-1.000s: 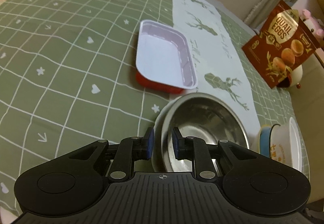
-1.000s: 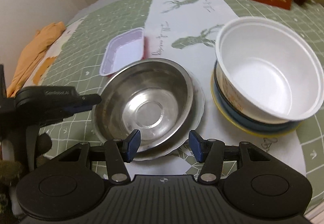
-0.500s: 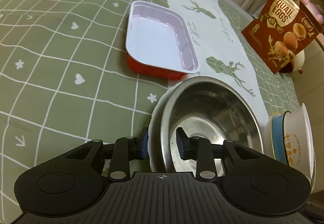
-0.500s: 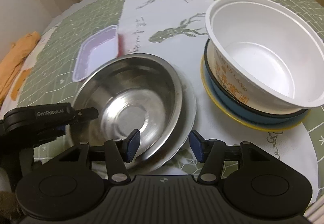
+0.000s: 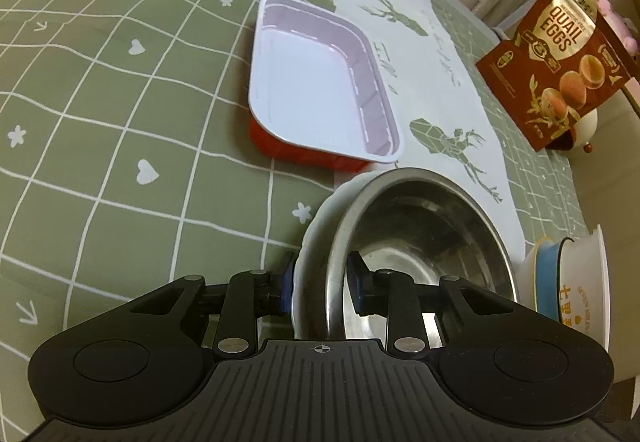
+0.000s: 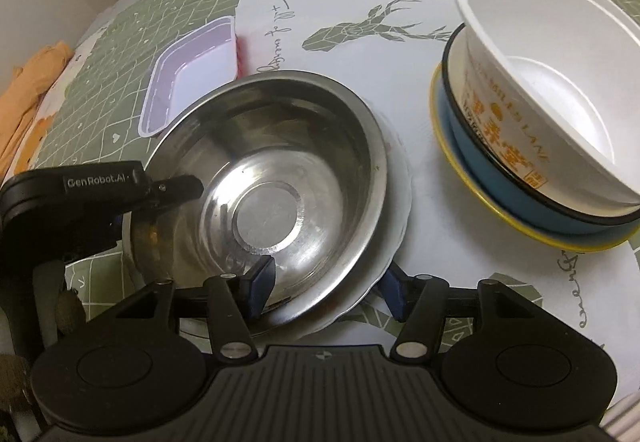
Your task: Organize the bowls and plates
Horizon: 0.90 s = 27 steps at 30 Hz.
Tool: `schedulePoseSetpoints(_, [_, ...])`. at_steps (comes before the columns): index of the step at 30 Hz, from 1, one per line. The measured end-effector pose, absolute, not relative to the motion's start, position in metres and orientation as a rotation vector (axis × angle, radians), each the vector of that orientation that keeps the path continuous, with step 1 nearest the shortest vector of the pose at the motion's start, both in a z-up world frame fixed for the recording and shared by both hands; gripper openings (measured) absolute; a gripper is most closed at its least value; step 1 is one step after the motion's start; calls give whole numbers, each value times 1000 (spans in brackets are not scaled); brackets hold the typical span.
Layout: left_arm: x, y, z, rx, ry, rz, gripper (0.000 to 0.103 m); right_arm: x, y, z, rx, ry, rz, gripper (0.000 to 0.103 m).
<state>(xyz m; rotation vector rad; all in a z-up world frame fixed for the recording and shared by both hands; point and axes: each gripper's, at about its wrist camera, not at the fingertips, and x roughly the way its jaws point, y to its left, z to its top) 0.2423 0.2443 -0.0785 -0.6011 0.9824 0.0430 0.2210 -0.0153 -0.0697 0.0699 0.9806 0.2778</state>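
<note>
Since the earlier frame both tongs have been dropping toward the steel bowl (image 5: 420, 242), and its rim now sits between the jaws of each where before it lay just ahead of them.

In the left wrist view, the left tongs (image 5: 320, 282) are straddling the near edge of the white plate (image 5: 316, 226) and the bowl nested on it: one pad is sitting outside the plate rim, the other inside the bowl wall. The jaws are closing, but I cannot quite tell whether the pads are pressing yet; a sliver of gap seems to be showing. Beyond, the red-and-white tray (image 5: 316, 90) is lying empty on the checked bench (image 5: 100, 122), and the quail egg bag (image 5: 560, 62) is standing at the far right.

In the right wrist view, the right tongs (image 6: 328, 282) are spread around the opposite edge of the same stack, one pad inside the bowl, the other outside the plate rim, and the jaws are opening with clear space on both sides. The left tongs are reaching in from the left edge. To the right, the white paper bowl (image 6: 540, 50) is resting tilted in the blue bowl (image 6: 520, 218) on the yellow plate (image 6: 452, 154).

Judging by this, the plate-and-bowl stack is being bracketed for a two-sided lift, probably toward the other stack.
</note>
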Motion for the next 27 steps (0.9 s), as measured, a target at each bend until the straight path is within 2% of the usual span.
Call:
schedulePoseSetpoints(10, [238,247,-71,-605,962,66,30,222,-14,-71,55,998,317,59])
schedulePoseSetpoints(18, [212,250,-31,-567,835,117,27,206,-17,-57,2,922,314,59])
schedulePoseSetpoints(23, [193,244,-7,-574,744,91,27,185,-22,-36,-33,813,310,59])
schedulePoseSetpoints(27, [177,224,17,-544,650,35,27,160,-35,-8,-51,654,319,59])
